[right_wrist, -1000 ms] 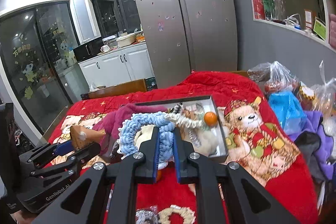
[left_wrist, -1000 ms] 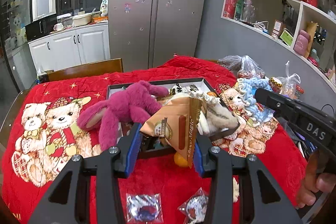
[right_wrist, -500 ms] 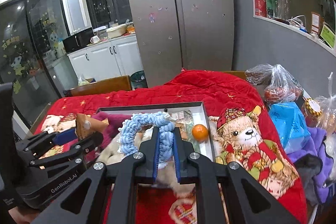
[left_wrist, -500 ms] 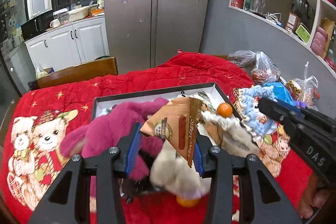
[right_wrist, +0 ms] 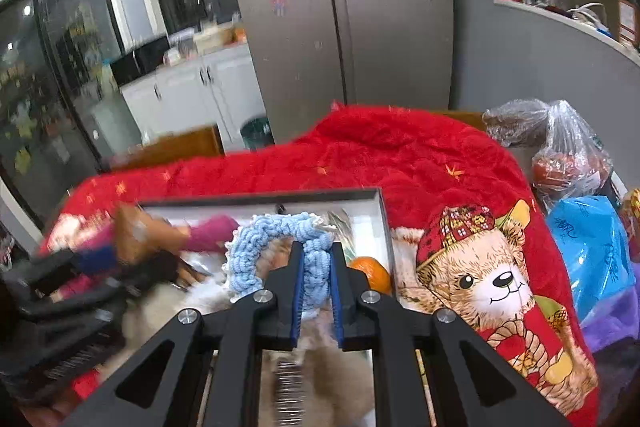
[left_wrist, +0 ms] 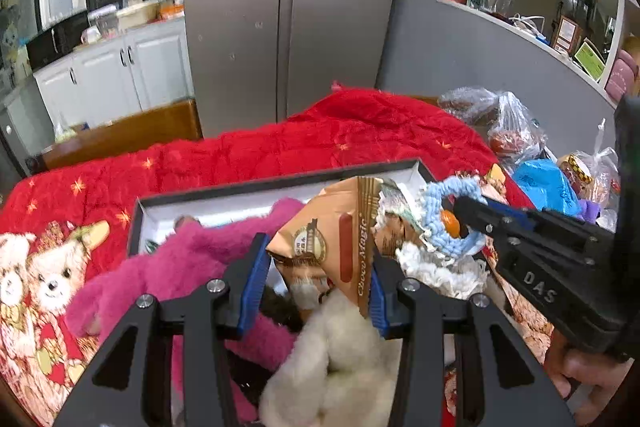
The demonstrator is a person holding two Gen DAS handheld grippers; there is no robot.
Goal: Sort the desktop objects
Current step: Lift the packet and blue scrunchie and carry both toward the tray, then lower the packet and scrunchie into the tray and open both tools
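Left gripper [left_wrist: 316,279]: its blue pads clamp a brown snack packet [left_wrist: 340,227] lettered "Choco Magic", held above the box; the jaws stand moderately apart, filled by the packet.
Right gripper [right_wrist: 316,291]: jaws narrow, pinching a light blue knitted ring [right_wrist: 276,247] with a white frilled edge; the loop arches up and to the left of the fingertips, over the box.
Box [left_wrist: 248,187]: shallow, dark-rimmed, white inside, lying on the red blanket [left_wrist: 320,135]; both held items hang above it.
Pink plush toy [left_wrist: 180,267]: sprawls across the left part of the box, one limb over the rim.
Cream plush toy [left_wrist: 340,355]: sits low in the left wrist view, under the packet (its outline is blurred).
Orange [right_wrist: 372,273]: a small round fruit inside the box by its right wall, just right of the right gripper's fingers.
Blanket print: teddy bears in checked caps, one just right of the box [right_wrist: 480,275].
Right side of the table: clear plastic bags [right_wrist: 568,147] and a blue bag [right_wrist: 592,247], well apart from the box.
Person's hand [left_wrist: 580,375]: partly visible under the right gripper's body.
Background: steel fridge [left_wrist: 292,7], white cabinets [left_wrist: 116,75].
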